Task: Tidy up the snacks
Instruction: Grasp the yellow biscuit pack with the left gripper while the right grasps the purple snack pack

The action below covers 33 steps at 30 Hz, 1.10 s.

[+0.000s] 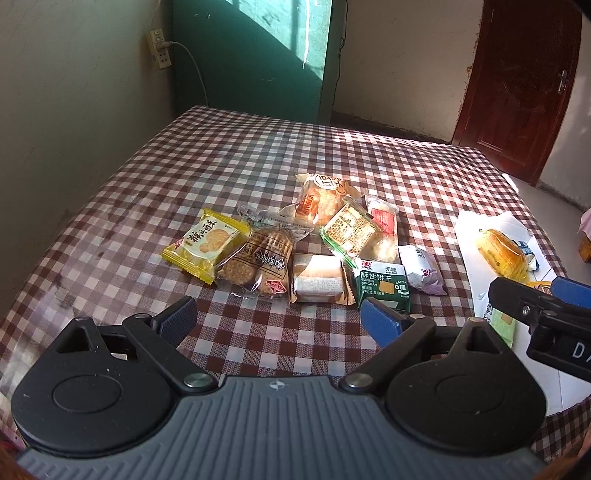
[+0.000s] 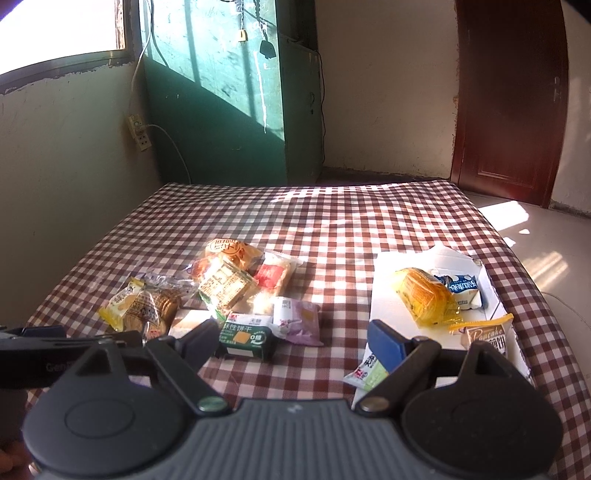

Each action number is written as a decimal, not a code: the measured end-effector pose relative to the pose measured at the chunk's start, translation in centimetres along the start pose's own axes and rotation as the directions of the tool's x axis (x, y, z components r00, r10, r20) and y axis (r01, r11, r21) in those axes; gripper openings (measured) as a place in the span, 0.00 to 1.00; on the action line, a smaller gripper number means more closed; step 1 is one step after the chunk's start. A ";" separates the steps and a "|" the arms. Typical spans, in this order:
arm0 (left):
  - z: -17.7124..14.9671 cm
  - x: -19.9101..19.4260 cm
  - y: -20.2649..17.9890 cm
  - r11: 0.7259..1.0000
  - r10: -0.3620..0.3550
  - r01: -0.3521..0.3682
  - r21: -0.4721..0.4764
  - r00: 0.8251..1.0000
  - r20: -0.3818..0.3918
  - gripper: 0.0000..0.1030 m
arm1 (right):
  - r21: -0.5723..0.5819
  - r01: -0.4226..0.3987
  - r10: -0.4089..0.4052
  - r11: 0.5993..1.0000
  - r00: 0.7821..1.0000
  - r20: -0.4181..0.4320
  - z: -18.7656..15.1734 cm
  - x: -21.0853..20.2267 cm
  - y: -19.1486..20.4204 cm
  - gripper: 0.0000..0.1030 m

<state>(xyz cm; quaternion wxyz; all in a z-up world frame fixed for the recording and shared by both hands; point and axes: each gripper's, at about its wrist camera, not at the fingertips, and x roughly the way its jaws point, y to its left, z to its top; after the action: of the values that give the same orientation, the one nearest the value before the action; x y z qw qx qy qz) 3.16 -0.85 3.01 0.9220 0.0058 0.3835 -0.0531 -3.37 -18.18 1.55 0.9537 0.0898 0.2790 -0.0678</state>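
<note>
Checked red-and-white cloth covers the table [image 1: 229, 155], the largest thing in both views, with a green cabinet [image 2: 221, 110] and a dark red door [image 2: 509, 103] behind it; only the right wrist view takes in the bright window [image 2: 62, 29] at the upper left. Next in size, a white tray [image 2: 391, 302] lies on the table's right side, well apart from the loose pile; the right wrist view shows its contents fully, while the left wrist view catches just part of it. In the tray sit a yellow-wrapped cake [image 2: 424, 295], a blue-and-white packet [image 2: 463, 290] touching it, a Pancake packet [image 2: 487, 338] seen only from the right wrist, and a pale green packet [image 2: 369, 371] over the near edge. The snack pile [image 1: 306, 243] rests mid-table: a yellow biscuit packet [image 1: 203, 245] at its left, a clear cookie pack [image 1: 258, 262] just beside it, a brown-edged wafer packet [image 1: 319, 278], a dark green biscuit packet [image 1: 384, 286] and a purple-white packet [image 1: 423, 269] at its right. The left gripper [image 1: 279, 317] hovers before the pile with its fingers spread wide, nothing between them. The right gripper [image 2: 295, 343] hangs near the tray, its fingers likewise spread and empty, the blue pad [image 2: 386, 345] above the pale green packet.
</note>
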 end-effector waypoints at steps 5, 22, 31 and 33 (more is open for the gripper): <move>-0.9 0.9 1.2 1.000 -0.002 0.002 -0.019 1.000 -0.022 1.00 | -0.007 -0.009 0.009 1.000 1.000 -0.019 -0.6 0.7 0.3 0.85; 0.5 4.6 5.7 0.994 0.090 -0.090 -0.055 0.996 0.001 1.00 | -0.005 -0.034 0.034 0.999 0.997 -0.066 -1.8 3.3 0.4 0.85; 4.1 11.3 7.7 0.995 0.044 -0.044 0.089 0.999 0.003 1.00 | 0.012 -0.053 0.053 0.999 0.997 -0.058 -1.7 4.2 -0.2 0.85; 4.5 12.6 7.9 0.992 0.024 -0.022 0.122 1.000 -0.014 1.00 | 0.006 -0.049 0.049 0.999 0.997 -0.060 -1.7 4.5 -0.2 0.85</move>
<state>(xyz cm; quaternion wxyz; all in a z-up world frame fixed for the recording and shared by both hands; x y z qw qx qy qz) 16.03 5.57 -2.97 0.9174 0.0668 0.3868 -0.0657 -0.55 -18.39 -2.36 0.9460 0.1009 0.3053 -0.0425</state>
